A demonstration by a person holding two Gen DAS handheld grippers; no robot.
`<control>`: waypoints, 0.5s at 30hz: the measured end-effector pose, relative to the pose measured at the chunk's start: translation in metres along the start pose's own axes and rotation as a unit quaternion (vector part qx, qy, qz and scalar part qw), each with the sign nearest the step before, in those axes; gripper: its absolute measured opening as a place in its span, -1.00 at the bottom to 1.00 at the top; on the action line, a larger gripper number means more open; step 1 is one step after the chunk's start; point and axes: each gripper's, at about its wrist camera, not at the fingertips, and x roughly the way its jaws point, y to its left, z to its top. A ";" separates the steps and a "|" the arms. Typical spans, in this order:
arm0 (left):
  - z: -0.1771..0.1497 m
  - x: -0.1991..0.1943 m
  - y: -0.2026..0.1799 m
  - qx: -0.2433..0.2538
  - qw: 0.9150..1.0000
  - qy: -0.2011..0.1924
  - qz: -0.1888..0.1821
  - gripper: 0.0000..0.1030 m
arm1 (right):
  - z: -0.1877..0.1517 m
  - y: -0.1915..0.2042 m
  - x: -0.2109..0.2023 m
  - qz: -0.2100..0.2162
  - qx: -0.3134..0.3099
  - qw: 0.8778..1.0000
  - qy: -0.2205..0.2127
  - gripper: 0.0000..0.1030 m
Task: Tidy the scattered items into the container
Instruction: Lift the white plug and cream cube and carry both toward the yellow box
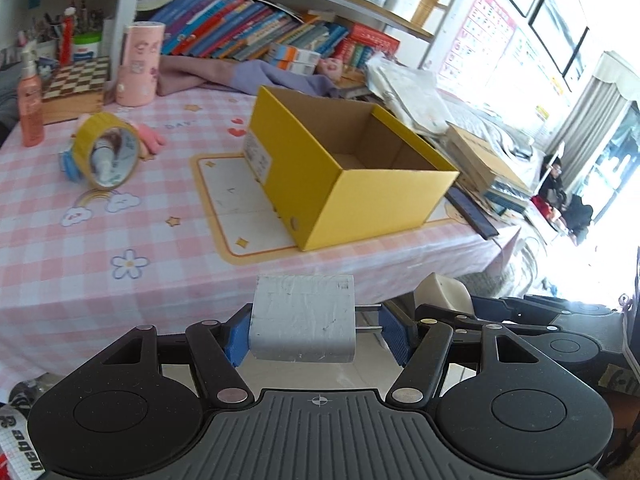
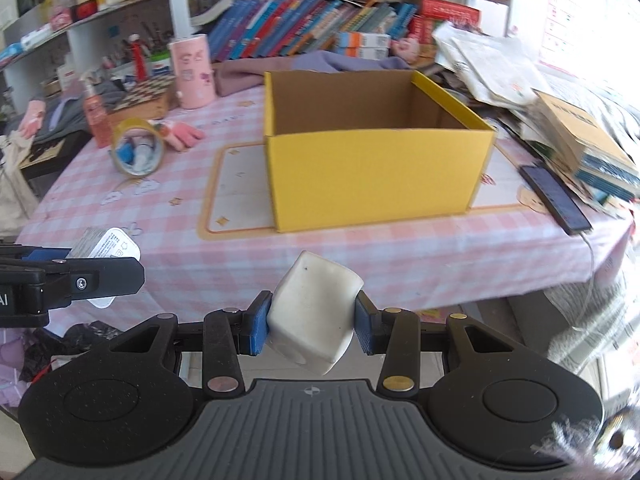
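Left gripper (image 1: 316,334) clamping a grey plug adapter (image 1: 302,322), right gripper (image 2: 312,326) a white cube (image 2: 314,312): both should clear the table's near edge and release above the yellow box (image 2: 376,164).

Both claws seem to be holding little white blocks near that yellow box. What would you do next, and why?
Probably carry both forward over the yellow box and let go. The left gripper is shut on a grey-white plug adapter, the right gripper on a white cube, and both are short of the table edge, while the box stands open and looks empty.
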 end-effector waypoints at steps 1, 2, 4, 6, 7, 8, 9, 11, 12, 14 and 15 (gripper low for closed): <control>0.000 0.002 -0.002 0.003 1.000 0.003 -0.004 0.28 | -0.001 -0.003 -0.001 -0.004 0.004 1.000 0.002 -0.22; 0.001 0.004 -0.004 0.006 1.000 0.006 -0.008 0.28 | -0.002 -0.005 -0.001 -0.007 0.008 1.000 0.004 -0.22; 0.001 0.008 -0.008 0.011 1.000 0.011 -0.015 0.28 | -0.004 -0.010 -0.002 -0.014 0.015 1.000 0.007 -0.22; 0.002 0.013 -0.012 0.017 1.000 0.014 -0.020 0.28 | -0.005 -0.014 -0.003 -0.019 0.021 1.000 0.010 -0.22; 0.003 0.014 -0.013 0.019 0.999 0.016 -0.022 0.28 | -0.006 -0.016 -0.004 -0.021 0.023 0.999 0.010 -0.22; 0.003 0.015 -0.014 0.021 0.999 0.018 -0.025 0.28 | -0.006 -0.018 -0.004 -0.023 0.026 0.999 0.011 -0.22; 0.004 0.017 -0.016 0.023 0.999 0.019 -0.027 0.28 | -0.006 -0.020 -0.004 -0.026 0.029 0.999 0.012 -0.22; 0.005 0.020 -0.019 0.027 0.999 0.021 -0.029 0.28 | -0.006 -0.024 -0.004 -0.029 0.034 0.999 0.013 -0.22; 0.006 0.021 -0.020 0.029 0.999 0.021 -0.030 0.28 | -0.006 -0.026 -0.003 -0.030 0.036 0.999 0.013 -0.22; 0.009 0.023 -0.022 0.030 0.999 0.019 -0.031 0.28 | -0.005 -0.028 -0.003 -0.031 0.036 0.999 0.012 -0.22; 0.010 0.024 -0.023 0.030 0.999 0.019 -0.031 0.28 | -0.004 -0.029 -0.002 -0.030 0.036 0.999 0.011 -0.22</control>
